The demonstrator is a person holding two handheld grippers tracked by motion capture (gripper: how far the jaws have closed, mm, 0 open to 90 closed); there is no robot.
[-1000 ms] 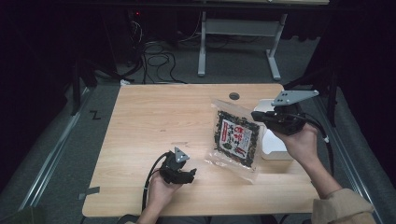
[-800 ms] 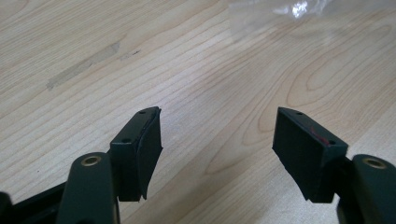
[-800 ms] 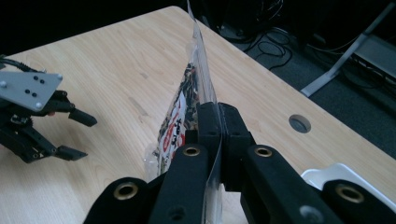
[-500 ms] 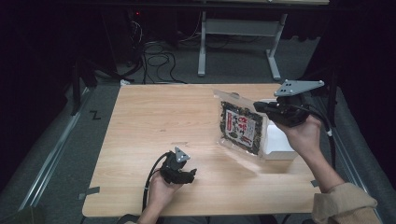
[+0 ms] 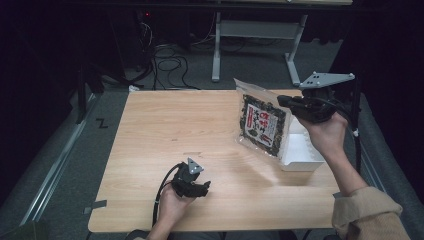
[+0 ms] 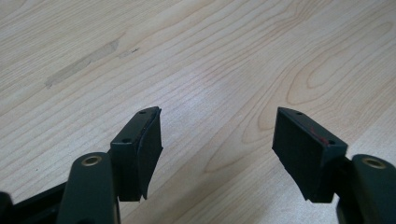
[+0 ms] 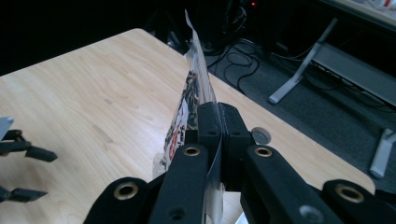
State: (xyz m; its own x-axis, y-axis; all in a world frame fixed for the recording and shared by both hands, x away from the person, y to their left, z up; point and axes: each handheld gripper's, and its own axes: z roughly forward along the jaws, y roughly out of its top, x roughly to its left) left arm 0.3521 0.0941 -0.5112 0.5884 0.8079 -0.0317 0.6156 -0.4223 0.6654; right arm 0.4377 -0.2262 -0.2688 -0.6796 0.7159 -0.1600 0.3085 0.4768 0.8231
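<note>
A clear plastic packet (image 5: 262,125) of dark dried food with a red-and-white label hangs above the right side of the wooden table (image 5: 165,125). My right gripper (image 5: 283,101) is shut on its right edge and holds it upright. In the right gripper view the jaws (image 7: 218,112) are pressed together on the packet's (image 7: 194,88) thin edge. My left gripper (image 5: 202,187) rests low near the table's front edge, and a hand holds it. Its fingers (image 6: 144,144) stand apart with nothing but bare wood between them.
A white open box (image 5: 300,152) sits on the table's right edge, under and behind the packet. A small round grey disc (image 7: 260,135) lies near the far edge. Beyond the table are cables and a metal desk frame (image 5: 260,30) on the dark floor.
My right hand has raised the packet off the table and moved it toward the far side, so it now hangs more upright. The left gripper has stayed where it was.
</note>
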